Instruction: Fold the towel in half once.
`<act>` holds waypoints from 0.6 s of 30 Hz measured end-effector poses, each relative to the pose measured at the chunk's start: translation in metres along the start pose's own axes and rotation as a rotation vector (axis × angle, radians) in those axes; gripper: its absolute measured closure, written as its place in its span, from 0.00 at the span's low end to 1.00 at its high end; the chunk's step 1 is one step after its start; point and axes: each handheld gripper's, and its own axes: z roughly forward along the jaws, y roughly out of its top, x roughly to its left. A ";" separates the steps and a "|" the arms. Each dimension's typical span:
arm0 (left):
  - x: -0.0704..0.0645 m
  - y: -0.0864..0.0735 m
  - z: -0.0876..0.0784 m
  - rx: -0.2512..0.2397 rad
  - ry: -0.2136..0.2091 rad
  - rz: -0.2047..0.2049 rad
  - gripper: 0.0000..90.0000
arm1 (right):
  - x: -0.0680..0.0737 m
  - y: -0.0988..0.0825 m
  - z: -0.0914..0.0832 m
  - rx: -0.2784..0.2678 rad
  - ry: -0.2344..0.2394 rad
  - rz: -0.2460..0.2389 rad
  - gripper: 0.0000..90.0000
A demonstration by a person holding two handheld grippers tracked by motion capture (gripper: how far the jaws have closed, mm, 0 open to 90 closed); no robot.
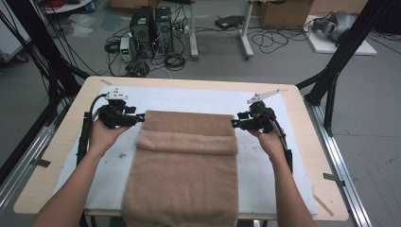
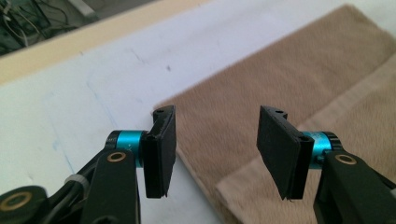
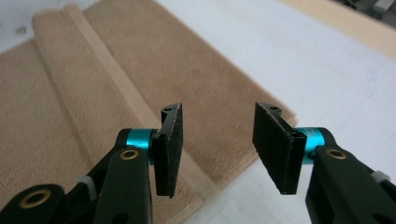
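A tan towel (image 1: pixel 187 161) lies on the white mat (image 1: pixel 189 97), running from the table's near edge toward the far side. Its far part is folded over on itself, leaving a doubled band with a hem across it. My left gripper (image 1: pixel 141 118) stands open just off the fold's left far corner. In the left gripper view the towel (image 2: pixel 289 79) lies below and past the parted jaws of my left gripper (image 2: pixel 217 149), nothing between them. My right gripper (image 1: pixel 234 124) stands open at the right far corner; the right gripper (image 3: pixel 217 144) hangs over the towel's (image 3: pixel 70 102) corner, gripping nothing.
The mat covers most of a light wooden table (image 1: pixel 61 142). Black frame legs (image 1: pixel 340 61) rise at both far corners and metal rails (image 1: pixel 340 165) run along the sides. Beyond the far edge, computer towers (image 1: pixel 151 28) and cables sit on the floor.
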 end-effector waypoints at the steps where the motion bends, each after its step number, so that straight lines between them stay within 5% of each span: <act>1: -0.001 -0.004 0.002 0.015 -0.015 -0.004 0.53 | 0.002 -0.004 0.002 0.008 0.004 -0.003 0.58; 12: -0.012 -0.040 0.020 0.077 -0.084 0.000 0.61 | 0.023 -0.037 0.025 0.055 0.041 -0.026 0.58; 18: -0.019 -0.044 0.030 0.121 -0.071 0.038 0.59 | 0.023 -0.050 0.036 0.101 0.039 0.001 0.59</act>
